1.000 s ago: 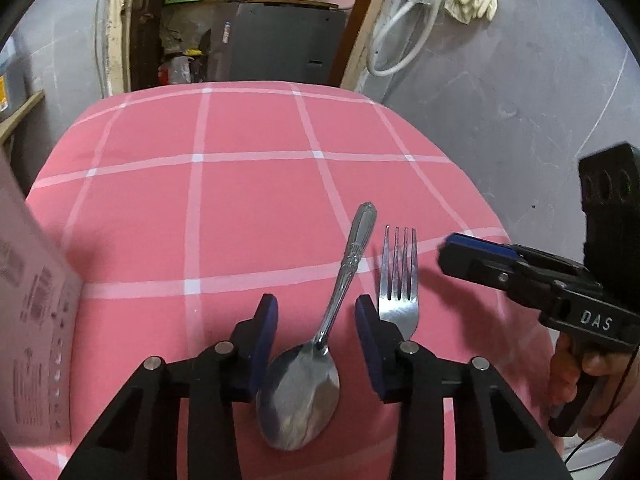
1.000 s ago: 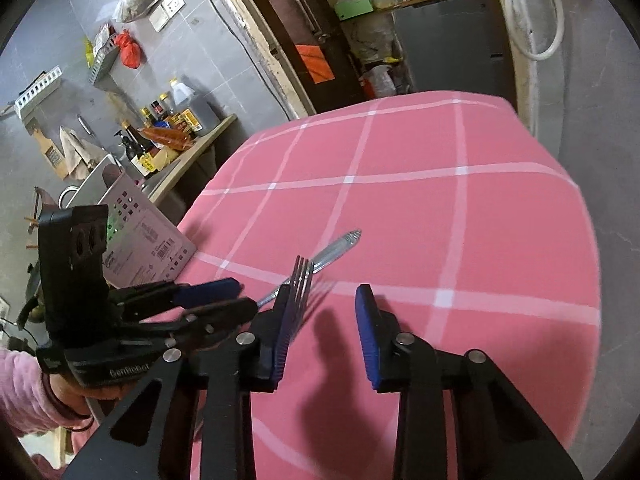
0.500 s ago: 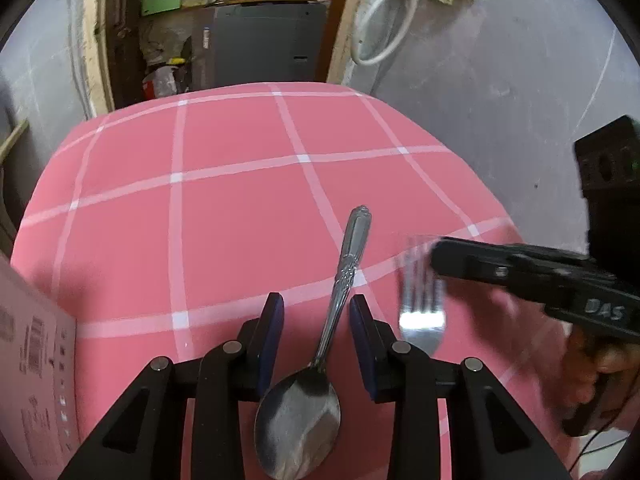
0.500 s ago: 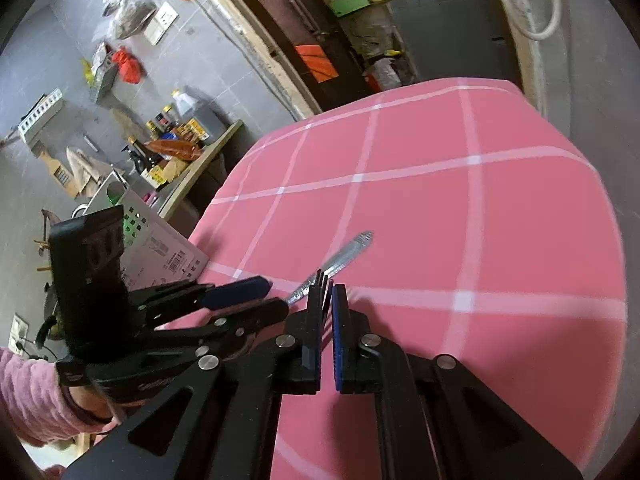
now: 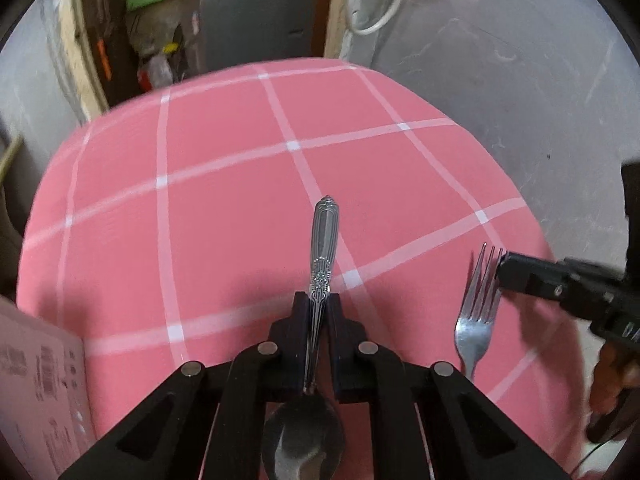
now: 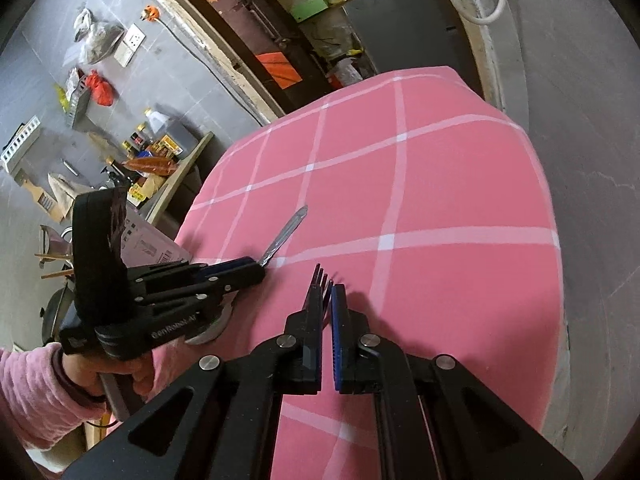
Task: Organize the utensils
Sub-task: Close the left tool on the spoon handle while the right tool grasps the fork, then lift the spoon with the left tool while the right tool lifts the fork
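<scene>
A steel spoon point(image 5: 324, 248) points its ornate handle away from me; its bowl lies under the left gripper. My left gripper point(image 5: 318, 304) is shut on the spoon's neck. It also shows in the right wrist view point(image 6: 244, 270), with the spoon handle point(image 6: 286, 230) sticking out. A steel fork point(image 5: 478, 312) is held by my right gripper point(image 5: 504, 272) near its tines, above the pink checked cloth. In the right wrist view my right gripper point(image 6: 325, 292) is shut on the fork, whose tines point(image 6: 319, 280) poke out between the pads.
The pink tablecloth with white lines point(image 5: 224, 200) covers a rounded table that drops off to the grey floor on the right. A pale printed box point(image 5: 36, 380) stands at the left edge. A cluttered shelf point(image 6: 160, 160) lies beyond the table's left side.
My left gripper has shut on the spoon's neck. My right gripper, shut on the fork, has carried it to the right, away from the spoon.
</scene>
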### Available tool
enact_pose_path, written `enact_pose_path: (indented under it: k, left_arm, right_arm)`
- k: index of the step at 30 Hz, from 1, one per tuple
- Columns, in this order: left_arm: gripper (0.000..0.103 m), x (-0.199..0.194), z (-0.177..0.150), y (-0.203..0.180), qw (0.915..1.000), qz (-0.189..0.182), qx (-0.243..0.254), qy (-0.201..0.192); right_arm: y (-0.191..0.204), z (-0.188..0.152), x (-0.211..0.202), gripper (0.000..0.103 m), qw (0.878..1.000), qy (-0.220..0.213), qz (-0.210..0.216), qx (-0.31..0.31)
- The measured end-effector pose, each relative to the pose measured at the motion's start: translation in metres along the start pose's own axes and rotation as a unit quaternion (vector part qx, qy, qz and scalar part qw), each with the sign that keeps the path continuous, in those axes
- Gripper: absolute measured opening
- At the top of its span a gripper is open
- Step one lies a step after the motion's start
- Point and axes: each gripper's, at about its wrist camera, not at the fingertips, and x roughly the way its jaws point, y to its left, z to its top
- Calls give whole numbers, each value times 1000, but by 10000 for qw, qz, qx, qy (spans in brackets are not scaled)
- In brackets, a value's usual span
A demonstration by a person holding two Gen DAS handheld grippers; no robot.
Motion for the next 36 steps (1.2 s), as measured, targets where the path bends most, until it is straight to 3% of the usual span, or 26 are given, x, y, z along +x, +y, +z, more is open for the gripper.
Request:
enact_pose_path:
  k: [5, 10, 15, 21, 25, 27, 31, 33, 36]
  left_arm:
    - [9, -8, -17, 14, 9949, -413, -868, 315]
    - [9, -20, -45, 14, 9878, -696, -1292, 528]
    - [9, -21, -47, 17, 9866, -755, -1298, 644]
    - [23, -7, -30, 19, 9808, -1218, -1169, 980]
    - [24, -5, -25, 15, 9824, -1237, -1009, 971]
    - [23, -5, -25, 15, 9824, -1255, -1004, 955]
    - [10, -5, -29, 22, 9816, -1215, -1174, 885]
    - [8, -4, -32, 27, 9765, -1355, -1448, 844]
    - [3, -11, -38, 27, 9770, -1356, -1488, 703]
  right_arm:
    - [1, -4, -3, 4, 10000, 67, -70, -9]
    - [-2, -11, -10, 4, 9998, 156, -140, 37]
    - [-4, -14, -10, 5, 9994, 243, -202, 131]
    - [-4, -14, -1, 6, 9990, 360, -82, 251]
    - [-7, -17, 6, 13, 9982, 394, 105, 450]
    - [-8, -18, 7, 15, 9978, 379, 164, 522]
    - [-4, -16, 10, 24, 9974, 404, 271, 532]
    - [-1, -15, 13, 24, 9978, 435, 199, 450]
    - [6, -12, 15, 23, 9986, 471, 15, 245]
